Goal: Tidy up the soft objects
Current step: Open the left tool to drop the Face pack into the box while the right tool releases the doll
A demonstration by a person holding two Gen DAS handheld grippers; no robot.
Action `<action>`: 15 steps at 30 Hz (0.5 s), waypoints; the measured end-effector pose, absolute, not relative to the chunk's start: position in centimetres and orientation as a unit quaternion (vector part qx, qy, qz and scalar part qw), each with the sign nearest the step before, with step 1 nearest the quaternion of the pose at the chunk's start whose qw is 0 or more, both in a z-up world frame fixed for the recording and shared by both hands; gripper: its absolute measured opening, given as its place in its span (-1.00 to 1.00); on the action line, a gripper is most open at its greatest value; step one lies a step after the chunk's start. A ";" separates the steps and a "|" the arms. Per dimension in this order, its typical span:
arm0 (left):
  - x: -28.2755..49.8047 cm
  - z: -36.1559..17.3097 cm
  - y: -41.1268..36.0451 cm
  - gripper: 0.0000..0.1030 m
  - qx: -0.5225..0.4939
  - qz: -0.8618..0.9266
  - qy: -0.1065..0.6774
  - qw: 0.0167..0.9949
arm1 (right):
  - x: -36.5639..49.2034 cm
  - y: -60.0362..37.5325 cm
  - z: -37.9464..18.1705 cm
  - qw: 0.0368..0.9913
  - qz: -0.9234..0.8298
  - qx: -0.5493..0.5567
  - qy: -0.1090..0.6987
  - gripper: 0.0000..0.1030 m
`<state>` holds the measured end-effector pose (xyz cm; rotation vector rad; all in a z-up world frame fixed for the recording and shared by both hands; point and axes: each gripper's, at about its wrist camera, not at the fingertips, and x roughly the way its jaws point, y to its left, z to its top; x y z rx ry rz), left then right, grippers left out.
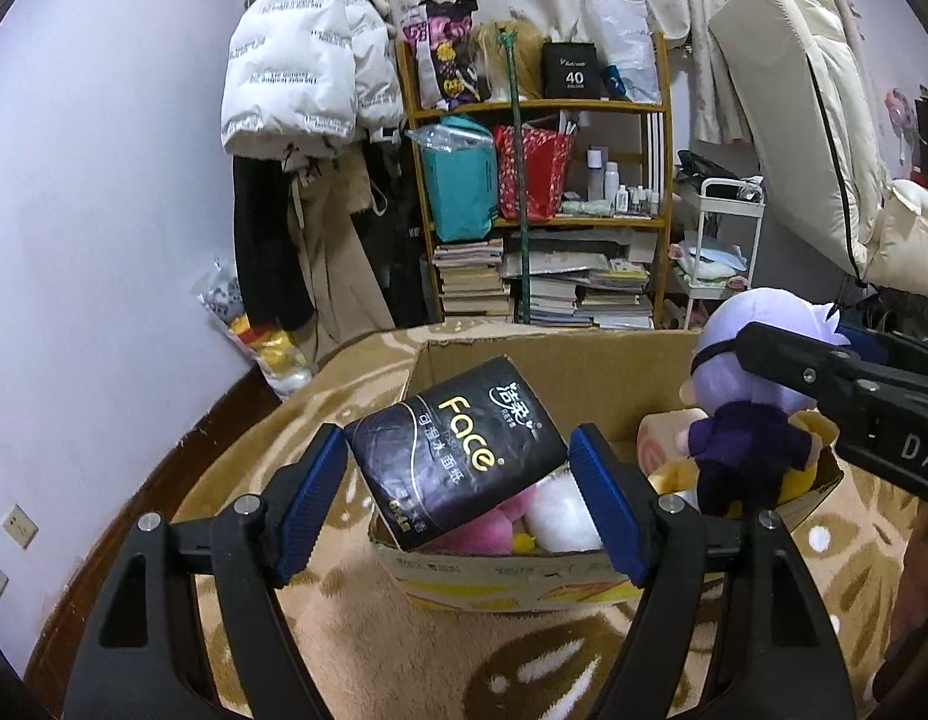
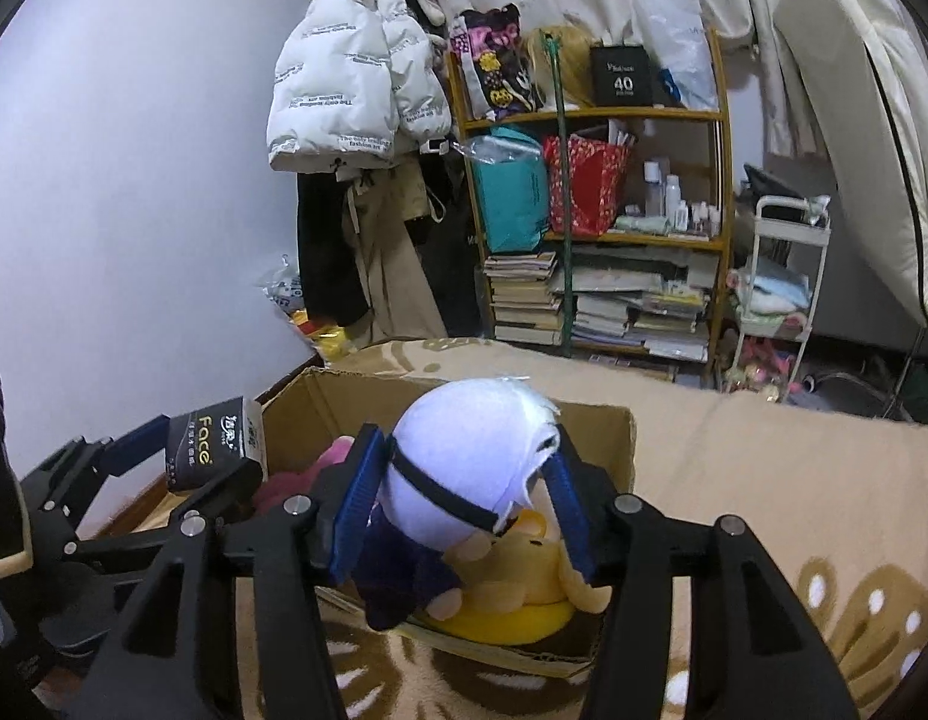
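Note:
My left gripper (image 1: pixel 458 489) is shut on a black "Face" tissue pack (image 1: pixel 458 450) and holds it tilted over the near left part of a cardboard box (image 1: pixel 524 585). My right gripper (image 2: pixel 464 501) is shut on the pale purple head of a plush doll (image 2: pixel 470 456) in dark clothes, held over the box's right side (image 2: pixel 608 438). In the left wrist view the doll (image 1: pixel 746 414) hangs at the right. Pink and white plush (image 1: pixel 524 519) and a yellow bear (image 2: pixel 524 570) lie in the box.
The box sits on a beige patterned blanket (image 2: pixel 794 480). Behind stand a wooden shelf (image 1: pixel 542 102) with bags, bottles and stacked books, hanging coats (image 1: pixel 308 60), a white cart (image 2: pixel 782 276), and a leaning mattress (image 1: pixel 824 120). A bag of toys (image 1: pixel 266 348) lies by the wall.

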<state>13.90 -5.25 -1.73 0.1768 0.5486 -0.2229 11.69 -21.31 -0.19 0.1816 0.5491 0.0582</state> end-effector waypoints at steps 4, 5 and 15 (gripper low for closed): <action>14.3 -1.9 -5.0 0.50 0.080 -0.109 0.283 0.950 | 11.8 -21.7 -0.6 0.954 0.035 0.104 0.279 0.27; 14.3 -1.9 -4.9 0.58 0.080 -0.108 0.284 0.949 | 11.8 -21.6 -0.6 0.954 0.035 0.105 0.280 0.27; 12.4 -1.1 -4.9 0.82 0.102 -0.095 0.265 0.954 | 10.3 -21.1 0.5 0.959 0.025 0.090 0.268 0.50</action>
